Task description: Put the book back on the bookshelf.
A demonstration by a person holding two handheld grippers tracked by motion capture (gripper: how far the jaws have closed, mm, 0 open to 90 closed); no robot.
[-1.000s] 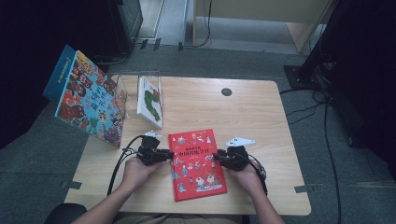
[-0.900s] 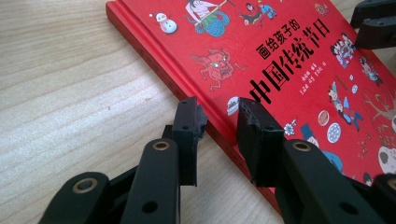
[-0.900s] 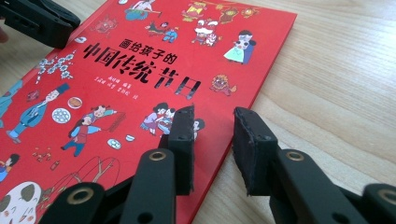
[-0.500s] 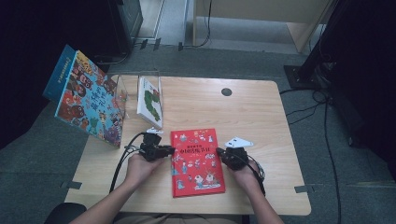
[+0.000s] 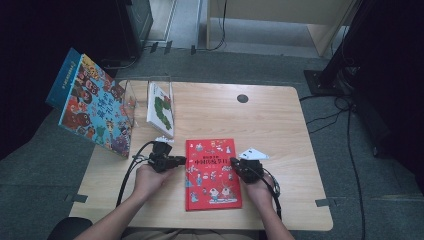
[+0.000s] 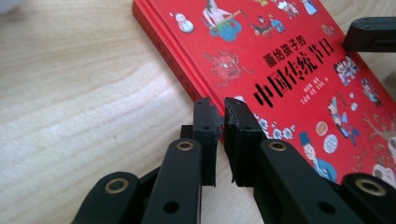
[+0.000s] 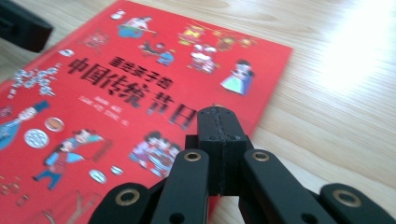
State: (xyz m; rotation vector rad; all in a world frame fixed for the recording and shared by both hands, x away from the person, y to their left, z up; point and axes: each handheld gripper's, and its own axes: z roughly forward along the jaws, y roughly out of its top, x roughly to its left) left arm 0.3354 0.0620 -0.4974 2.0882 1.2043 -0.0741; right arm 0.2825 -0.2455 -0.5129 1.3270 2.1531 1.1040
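The left hand-held gripper (image 6: pixel 219 109) sits at the left long edge of the red book (image 5: pixel 212 173), about mid-height, jaws drawn in to a narrow slit. They have just been closing, and nothing is pinched between them in the left gripper view: the tips rest at the edge where the cover meets the tabletop (image 5: pixel 280 125). It reads as a brace or a nudging point on that side rather than a grip.

The right hand-held gripper (image 7: pixel 219 114) is fully closed, pads (image 7: pixel 209 126) pressed together w/ no gap and nothing held, tips at the opposite long edge of the book. From above the two face each other across the cover — left (image 5: pixel 172 161), right (image 5: pixel 239 164) — so the book is bracketed from both sides. Probably that's the point: w/ closed tips as flat pushers the person can square it up, slide it, or work a tip under an edge to lift it.

The book lies flat, cover up, near the front middle of the tabletop, between the forearms.

Farther out, at the back left, a clear stand (image 5: pixel 150 95) holds a white book w/ a green picture (image 5: pixel 161 107) upright — likely where books go. A large blue picture book (image 5: pixel 92 105) leans at the tabletop's left edge, well apart from the red one.
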